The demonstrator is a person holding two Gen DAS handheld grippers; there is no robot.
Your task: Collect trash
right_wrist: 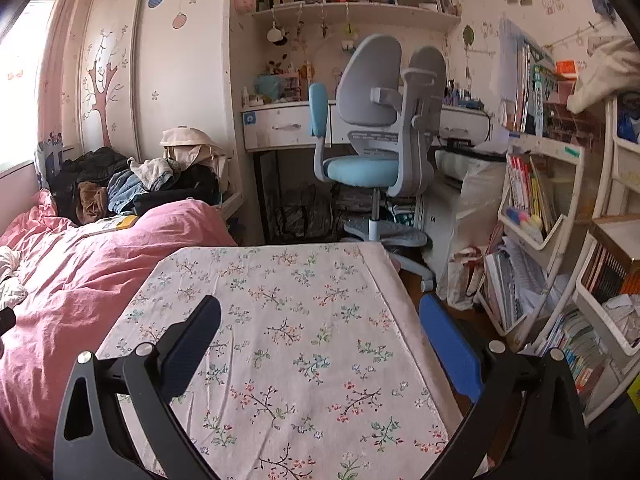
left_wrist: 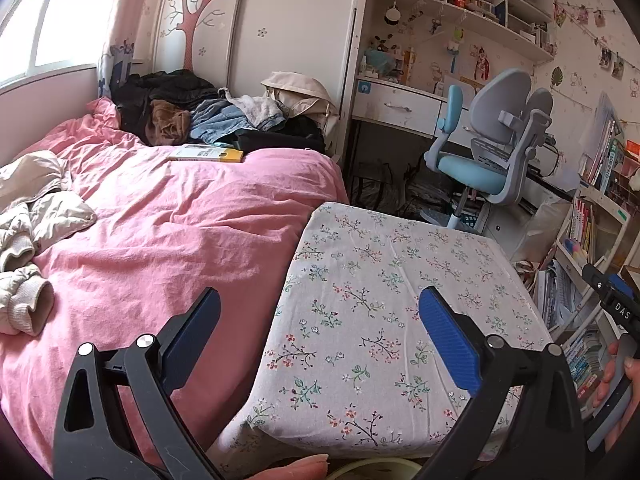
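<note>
My left gripper (left_wrist: 320, 312) is open and empty, held above the seam between the pink quilt (left_wrist: 160, 232) and the floral sheet (left_wrist: 392, 288). My right gripper (right_wrist: 320, 316) is open and empty above the floral sheet (right_wrist: 288, 320). The right gripper's body also shows at the right edge of the left wrist view (left_wrist: 612, 304). A flat yellow and white box (left_wrist: 206, 153) lies on the quilt near the clothes pile; it also shows in the right wrist view (right_wrist: 114, 224). No clear piece of trash shows on the sheet.
A pile of clothes (left_wrist: 208, 116) lies at the bed's far end. A cream jacket (left_wrist: 28, 232) lies at the left. A blue and grey desk chair (right_wrist: 380, 132) stands by the desk (right_wrist: 288, 124). Bookshelves (right_wrist: 540, 200) and stacked papers crowd the right side.
</note>
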